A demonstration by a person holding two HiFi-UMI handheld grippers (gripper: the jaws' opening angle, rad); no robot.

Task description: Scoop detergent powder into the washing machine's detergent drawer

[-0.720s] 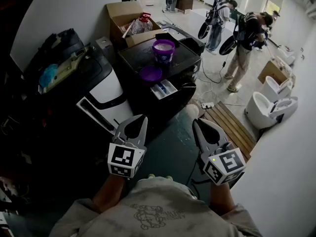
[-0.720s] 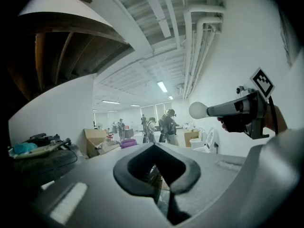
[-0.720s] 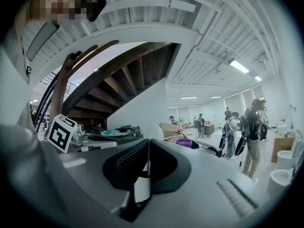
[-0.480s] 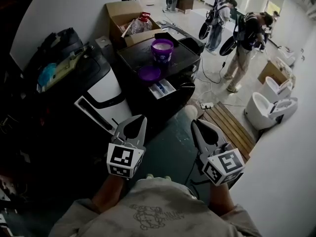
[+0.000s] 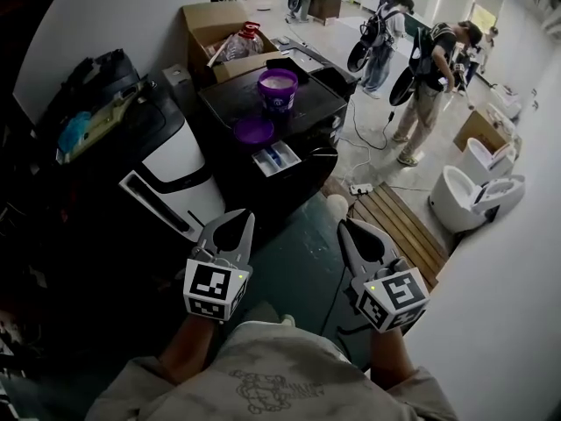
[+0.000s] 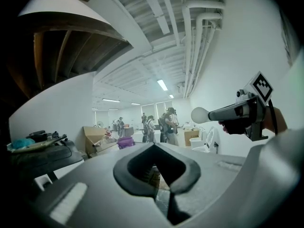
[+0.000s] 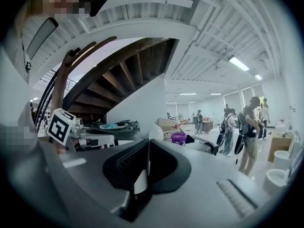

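On top of the black washing machine (image 5: 302,112) stands an open purple detergent tub (image 5: 278,88) holding white powder. Its purple lid (image 5: 253,131) lies just in front of it. The detergent drawer (image 5: 277,158) is pulled out at the machine's front, with a blue part inside. My left gripper (image 5: 241,220) and right gripper (image 5: 344,227) hover side by side over the floor, well short of the machine. Both are shut and hold nothing. The tub also shows far off as a purple tub (image 7: 178,137) in the right gripper view and a purple tub (image 6: 125,142) in the left gripper view.
A white-and-black appliance (image 5: 171,160) piled with clutter stands left of the machine, and an open cardboard box (image 5: 219,33) sits behind it. A wooden pallet (image 5: 399,222) and white toilets (image 5: 469,191) are to the right. Several people stand in the background. A white shoe (image 5: 337,205) shows near my right gripper.
The view has shifted a little, so the machine sits slightly higher and further left. Both grippers have dropped slightly in the picture and stay shut and empty.
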